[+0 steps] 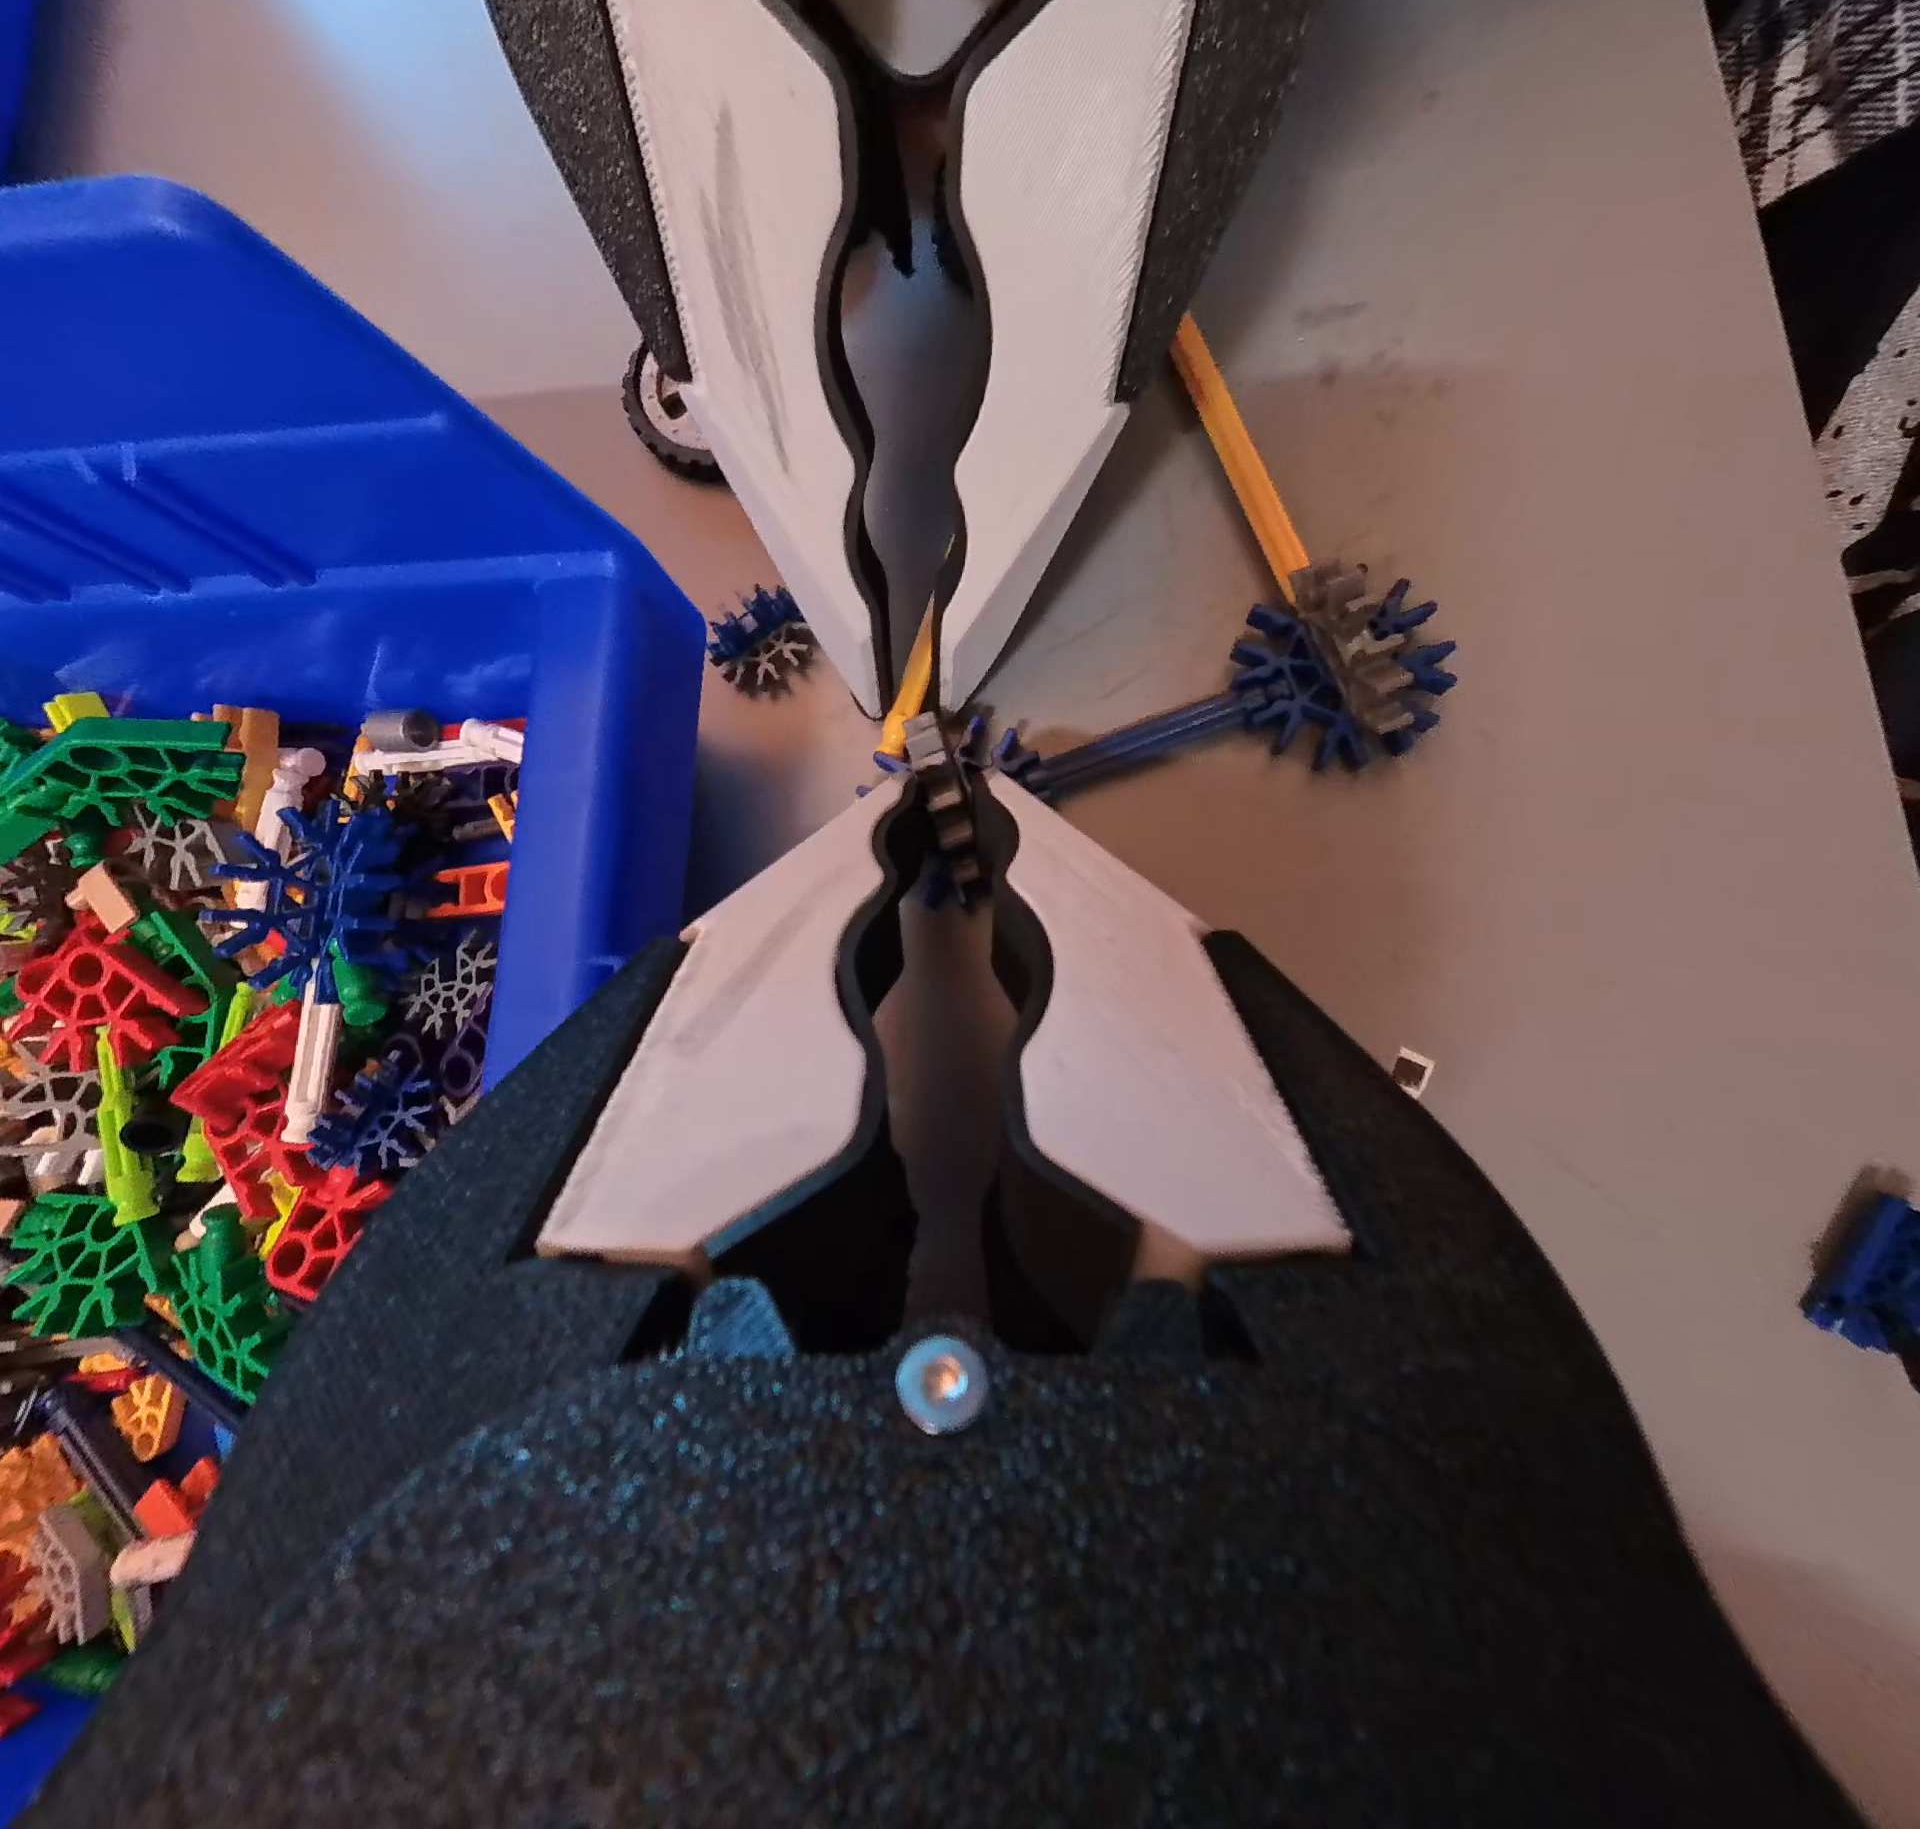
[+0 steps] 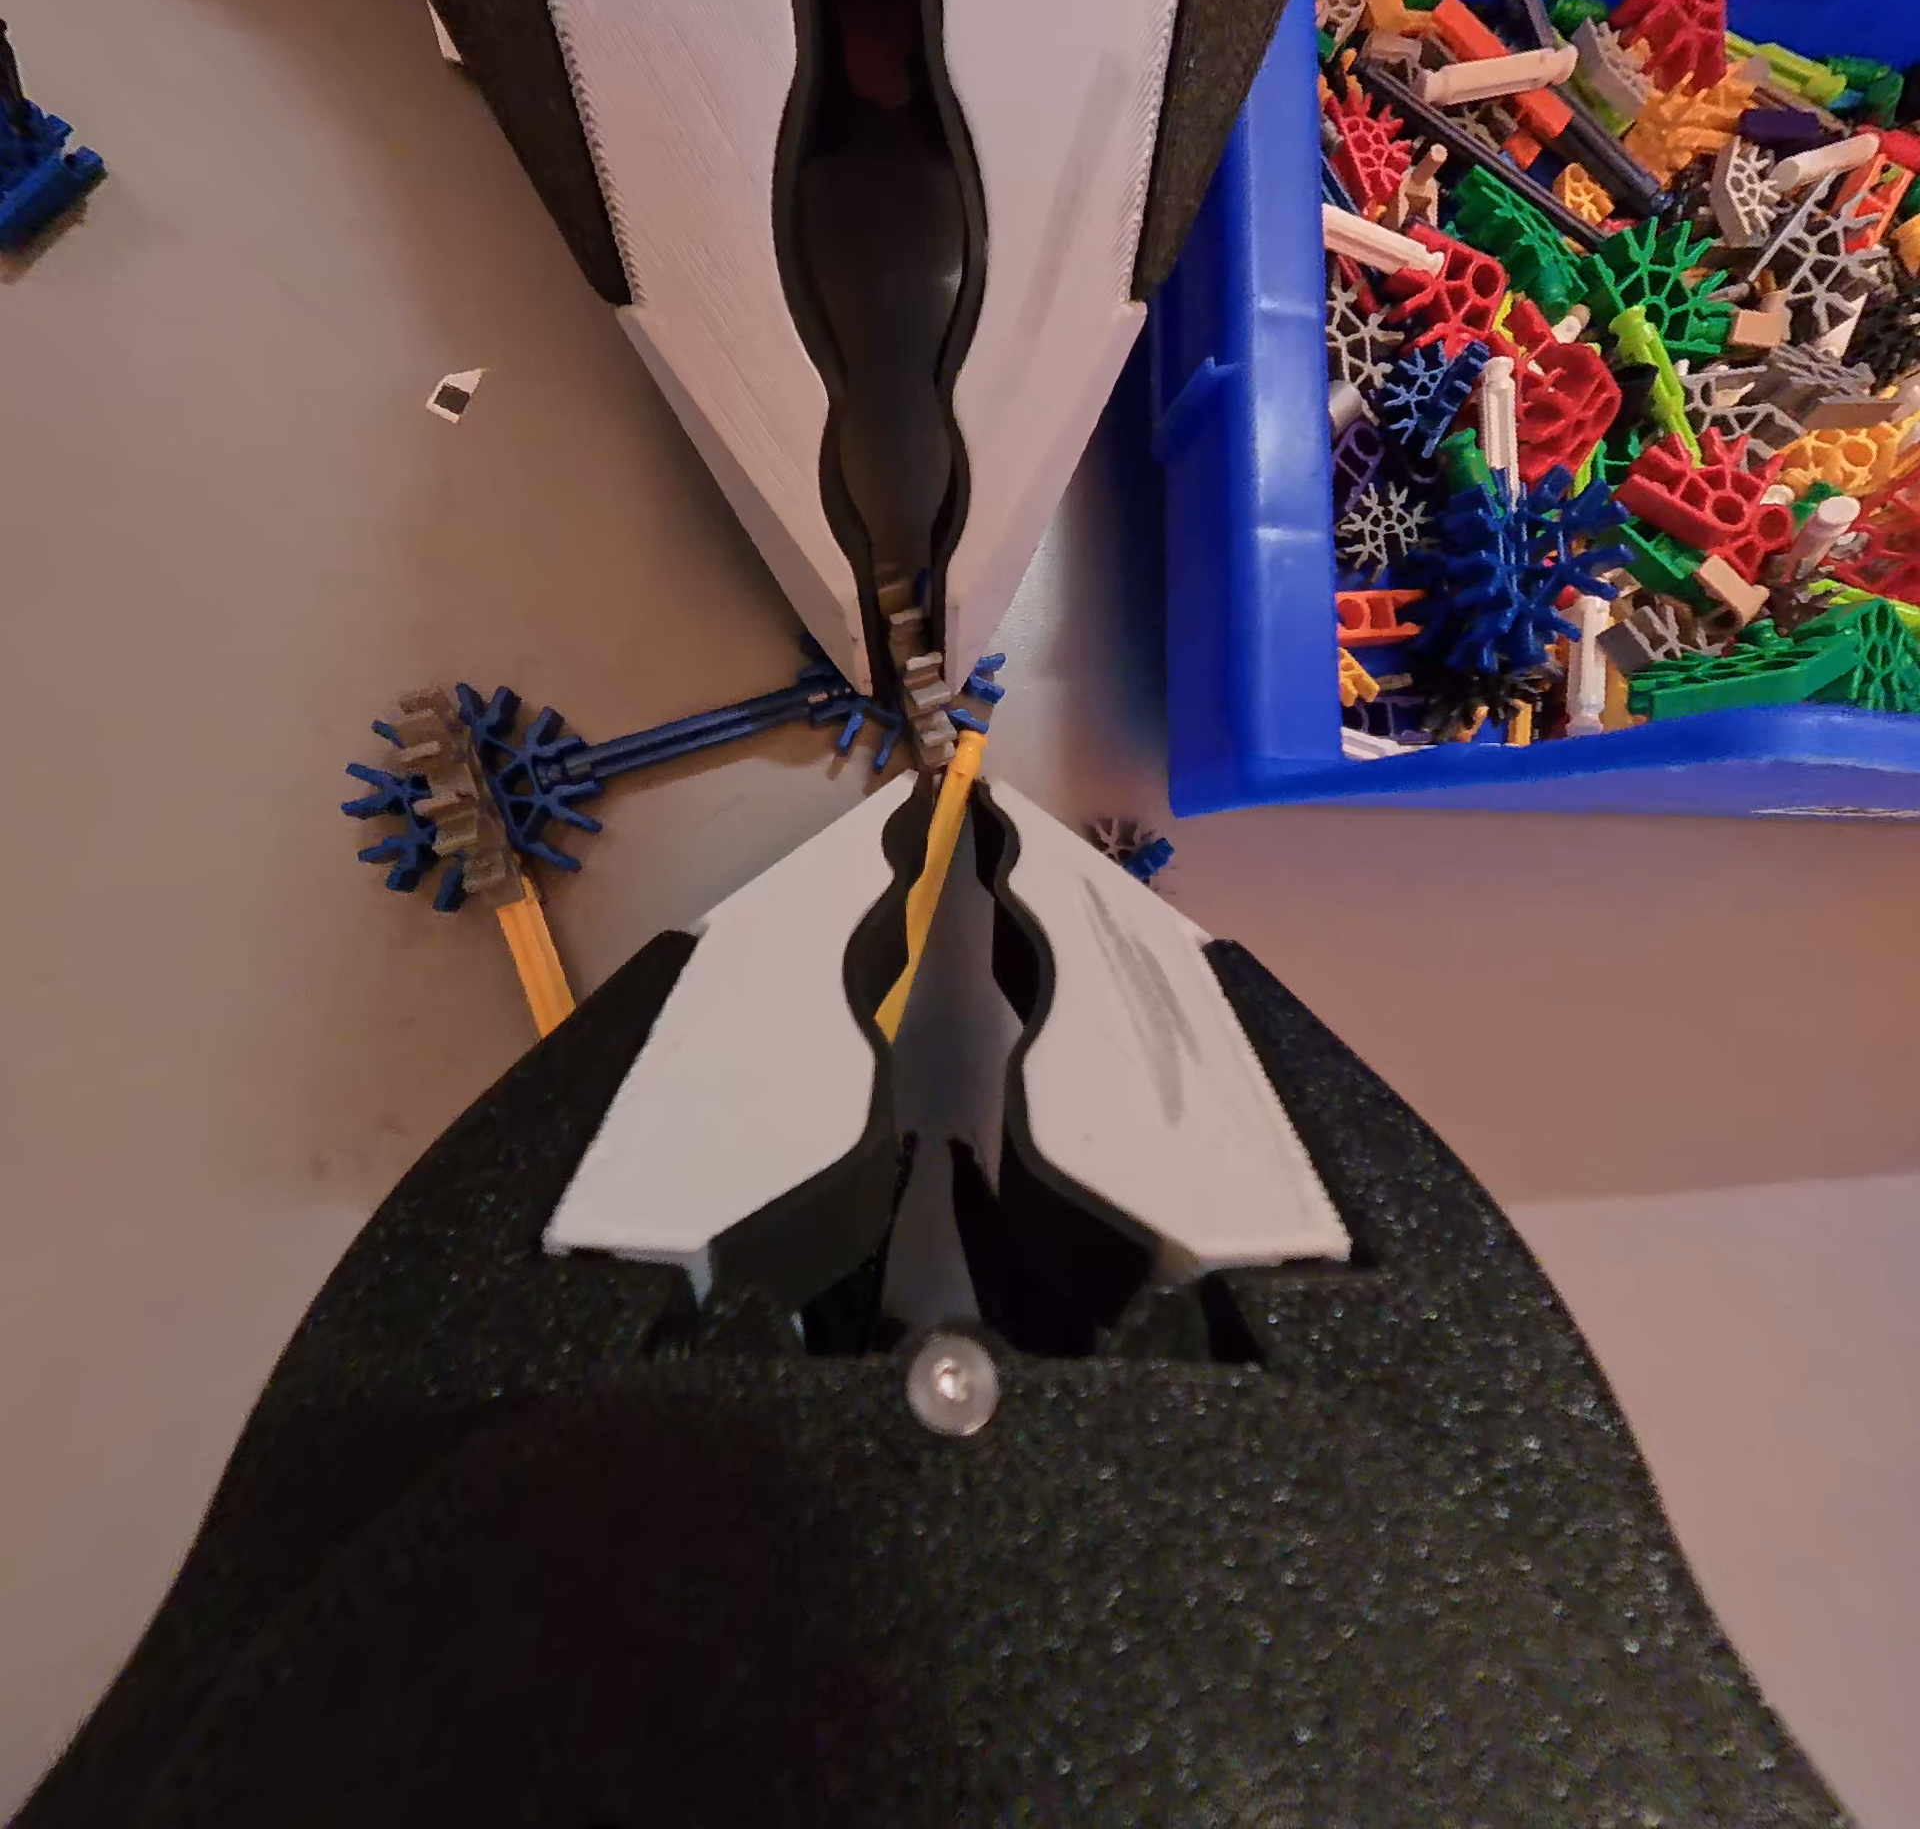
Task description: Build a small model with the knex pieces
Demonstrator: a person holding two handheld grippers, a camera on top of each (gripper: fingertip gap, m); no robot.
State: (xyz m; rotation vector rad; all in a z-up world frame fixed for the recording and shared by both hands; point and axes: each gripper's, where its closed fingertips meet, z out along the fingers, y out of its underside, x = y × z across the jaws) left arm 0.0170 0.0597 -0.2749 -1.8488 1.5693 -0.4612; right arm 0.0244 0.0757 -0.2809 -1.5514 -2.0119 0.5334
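Observation:
My left gripper (image 1: 940, 792) is shut on a grey gear with a blue snowflake connector (image 1: 948, 829). A blue rod (image 1: 1132, 740) runs from it to a second blue connector and grey gear (image 1: 1340, 667), which bears a yellow rod (image 1: 1231, 439) and lies on the table. My right gripper (image 2: 948, 787) faces it tip to tip and is shut on a thin yellow rod (image 2: 928, 886). The rod's end touches the held gear (image 2: 925, 699). In the right wrist view the left gripper (image 2: 912, 683) comes in from above. In the left wrist view the right gripper (image 1: 914, 709) does the same.
A blue bin (image 1: 582, 699) full of mixed construction pieces stands beside the grippers; it also shows in the right wrist view (image 2: 1226, 532). A small wheel (image 1: 665, 418), a blue-and-black connector (image 1: 764, 641) and a blue piece (image 1: 1860, 1280) lie on the grey table (image 1: 1558, 844). Less than 4 cm separates the two grippers' tips. Both grippers' tips are roughly 15 cm from the blue piece (image 1: 1860, 1280).

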